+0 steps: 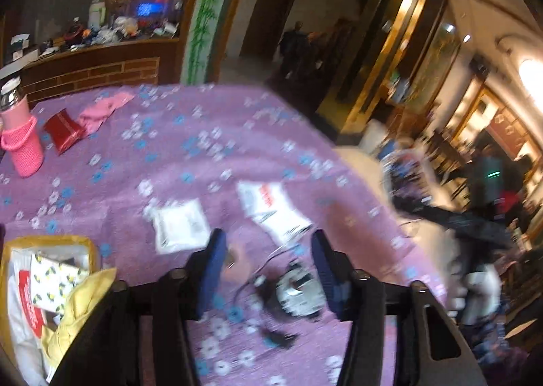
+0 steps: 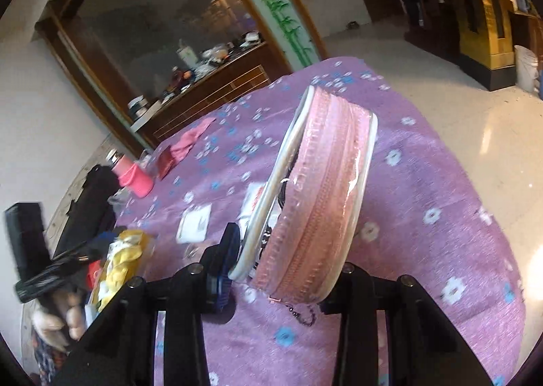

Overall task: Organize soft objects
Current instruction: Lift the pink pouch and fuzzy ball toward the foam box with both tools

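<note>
Pink pouch (image 2: 315,203): round, pink zipper band running around its edge, clear plastic skin with white piping, a small dark bead chain hanging from the near end; held on edge, tilted, lifted above the purple flowered cloth (image 2: 424,233) that covers the bench
Right tongs (image 2: 288,270): clamped on the pouch's near end, the blue-padded left finger pressed to the white rim, the right finger mostly hidden behind the pouch
Left tongs (image 1: 268,260): spread wide with nothing between the blue pads, hovering over the cloth above a small round gadget with a dark cord (image 1: 292,294); the view is blurred
Yellow-rimmed bag (image 1: 51,243): near left on the bench, open, holding a yellow cloth (image 1: 81,301) and white printed packets
Pink cloth (image 1: 101,111): crumpled, far left on the bench, just beside a dark red pouch (image 1: 64,131)
Pink bottle (image 1: 18,135): upright at the far left edge, in a pink knitted sleeve, steel cap
Paper packets (image 1: 180,226): two white flat packs on the cloth in the middle, the second one (image 1: 271,209) to the right, both just beyond the left tongs
</note>
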`<act>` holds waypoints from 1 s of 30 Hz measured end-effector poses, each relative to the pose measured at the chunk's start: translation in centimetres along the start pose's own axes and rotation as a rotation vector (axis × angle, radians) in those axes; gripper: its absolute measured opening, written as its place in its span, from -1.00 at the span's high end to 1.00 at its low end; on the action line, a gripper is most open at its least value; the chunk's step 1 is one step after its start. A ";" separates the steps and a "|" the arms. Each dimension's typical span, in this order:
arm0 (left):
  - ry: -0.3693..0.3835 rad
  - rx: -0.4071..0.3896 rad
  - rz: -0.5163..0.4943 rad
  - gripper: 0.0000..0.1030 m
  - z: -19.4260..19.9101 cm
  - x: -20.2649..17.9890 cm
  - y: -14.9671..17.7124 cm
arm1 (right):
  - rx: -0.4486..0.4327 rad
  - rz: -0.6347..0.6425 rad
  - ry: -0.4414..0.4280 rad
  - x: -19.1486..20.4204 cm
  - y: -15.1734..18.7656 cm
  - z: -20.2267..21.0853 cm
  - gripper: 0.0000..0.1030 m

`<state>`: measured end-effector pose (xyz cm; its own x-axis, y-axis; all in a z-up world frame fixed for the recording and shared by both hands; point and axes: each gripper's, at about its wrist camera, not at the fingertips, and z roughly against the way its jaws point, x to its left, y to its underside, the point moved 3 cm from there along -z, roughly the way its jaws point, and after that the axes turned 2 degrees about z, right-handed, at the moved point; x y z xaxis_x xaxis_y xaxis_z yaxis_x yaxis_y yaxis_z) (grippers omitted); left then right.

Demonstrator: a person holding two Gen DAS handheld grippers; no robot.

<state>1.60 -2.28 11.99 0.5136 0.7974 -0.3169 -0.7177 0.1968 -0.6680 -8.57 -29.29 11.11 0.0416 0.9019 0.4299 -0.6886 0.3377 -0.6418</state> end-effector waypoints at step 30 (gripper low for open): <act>-0.010 0.004 0.143 0.42 -3.9 2.8 3.1 | 0.065 0.107 -0.083 4.7 3.1 -1.9 0.29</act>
<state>2.64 -1.61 6.42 0.4014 0.8231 -0.4018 -0.7849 0.0831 -0.6140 -9.13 -23.51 9.90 -0.0927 0.9057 0.4136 -0.7312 0.2200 -0.6457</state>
